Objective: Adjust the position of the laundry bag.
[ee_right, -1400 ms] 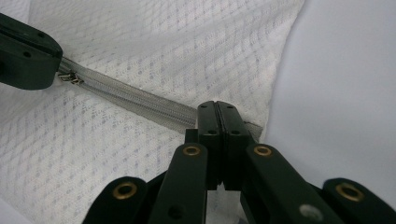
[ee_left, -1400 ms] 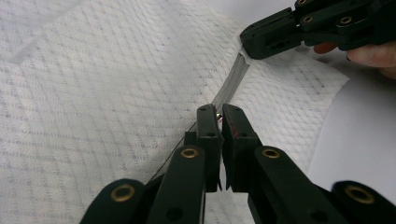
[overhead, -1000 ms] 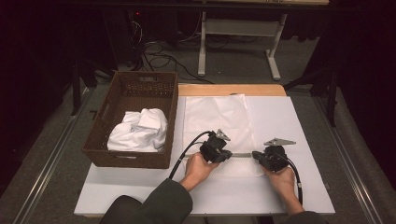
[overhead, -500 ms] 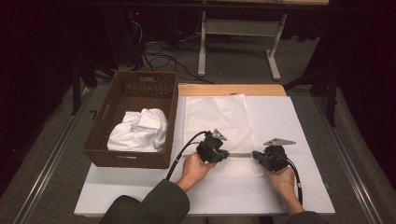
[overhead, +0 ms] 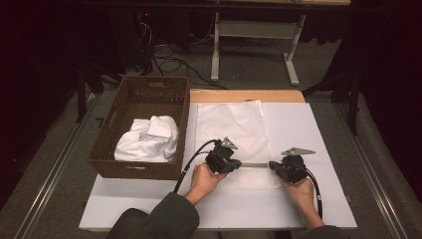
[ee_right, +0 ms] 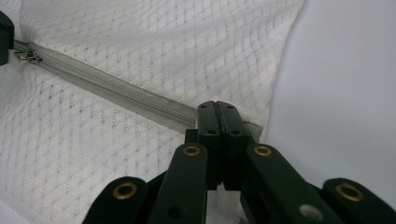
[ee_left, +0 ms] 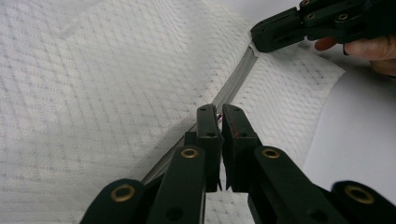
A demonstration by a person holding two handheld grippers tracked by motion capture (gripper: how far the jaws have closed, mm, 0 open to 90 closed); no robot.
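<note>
Mesh bag: a white mesh zip bag (overhead: 234,134) lies flat on the white counter (overhead: 318,129), just right of the basket, its long side running near to far.
Zipper: a grey zipper (overhead: 255,164) crosses the bag's near end from left to right, stretched taut between the two grippers; its small metal slider (ee_right: 29,57) sits at the left end, by the left gripper.
Left gripper: the left gripper (ee_left: 220,122) is at the zipper's left end; its jaws stand almost together, a narrow gap between them, and appear pinched on the zipper there, though the contact is hidden behind the jaw tips.
Right gripper: the right gripper (ee_right: 217,116) has its jaws pressed together on the zipper's right end, at the bag's right edge.
Hands: the left hand (overhead: 204,179) and right hand (overhead: 301,191) hold the grippers near the counter's near edge.
Basket: a brown wicker basket (overhead: 144,89) stands at the counter's left side; a crumpled white cloth (overhead: 148,140) fills its near half, the far half bare.
</note>
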